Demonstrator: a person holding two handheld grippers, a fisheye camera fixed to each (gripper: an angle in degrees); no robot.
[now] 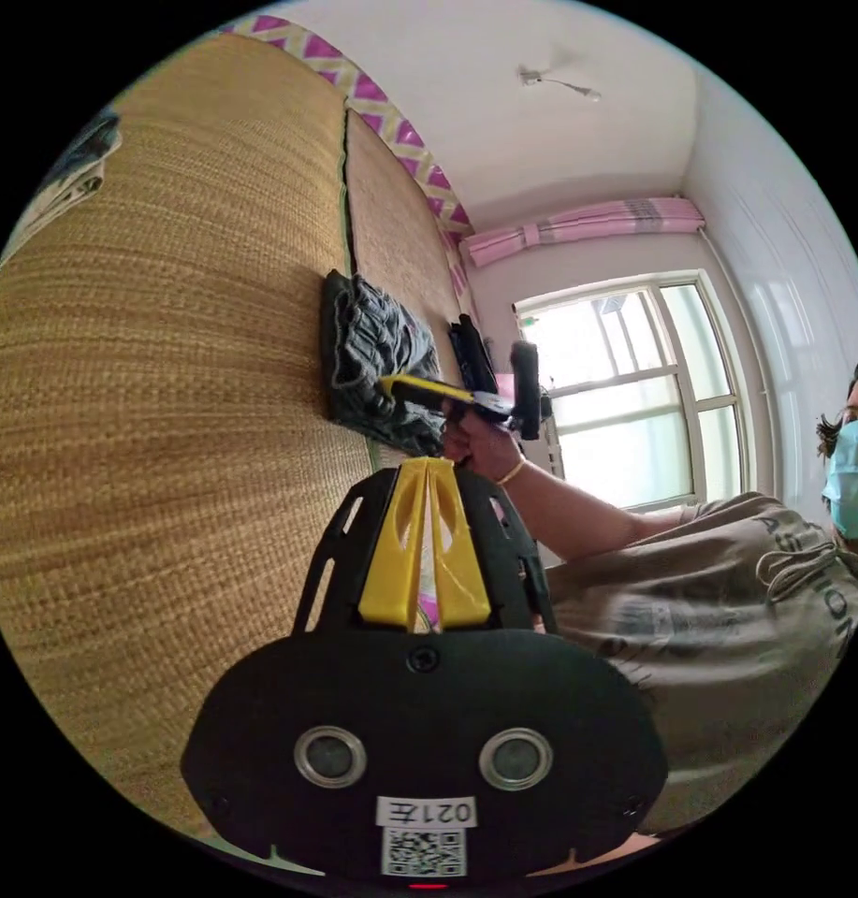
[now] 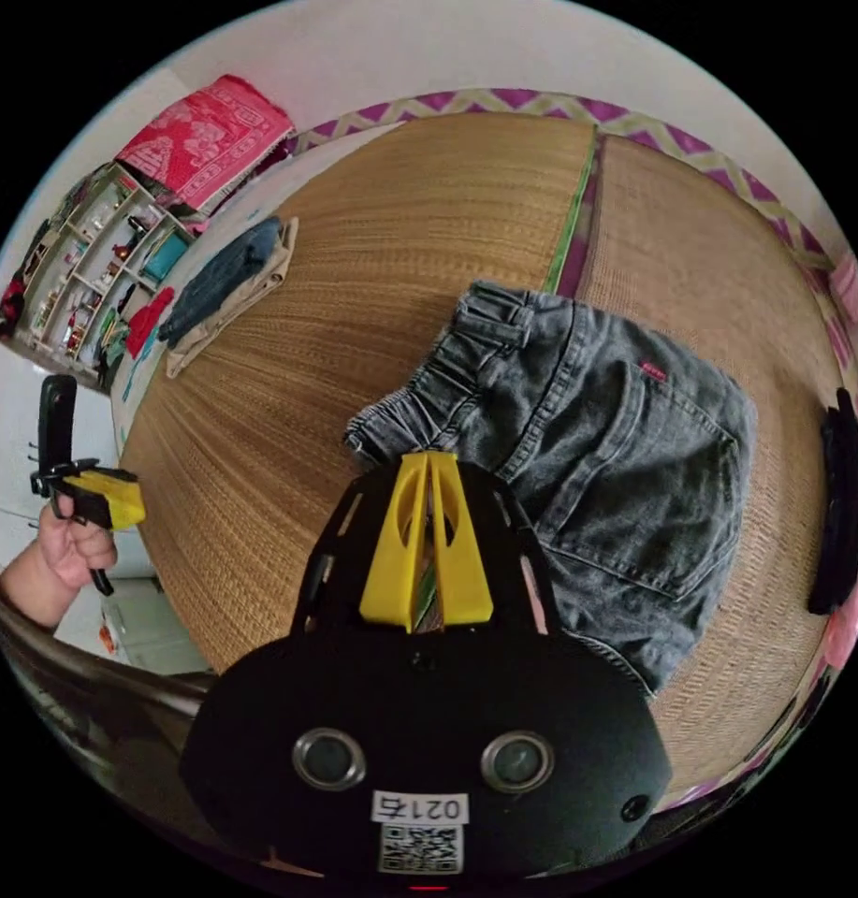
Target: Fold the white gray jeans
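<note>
Gray jeans [image 2: 588, 468] are lying folded into a compact bundle on the woven straw mat [image 2: 354, 309] covering the bed, sitting across the seam between two mat panels, back pocket facing up and elastic waistband toward the far edge. In the right gripper view the right tool [image 2: 429, 463] is hovering just at the near edge of the jeans, its yellow jaws sitting together with only a thin slit between them, nothing pinched. That view is also catching the left tool [image 2: 120, 500] off the bed's side, held in a hand [image 2: 68, 552], well apart from the jeans; whether it is open is hard to tell from here. A second folded pile of clothes [image 2: 227, 281] is resting near the mat's far corner, beside a shelf unit [image 2: 92, 253]. A dark flat object [image 2: 845, 505] is lying at the opposite edge of the mat.

The left gripper view is giving the side angle: the left tool [image 1: 429, 468] has its jaws closed together and empty, away from the mat. It is showing the jeans [image 1: 377, 365] as a low stack, the right tool [image 1: 396, 385] reaching it, the person's hand [image 1: 485, 444], a window [image 1: 634, 393] and a rolled pink blind [image 1: 588, 224].
</note>
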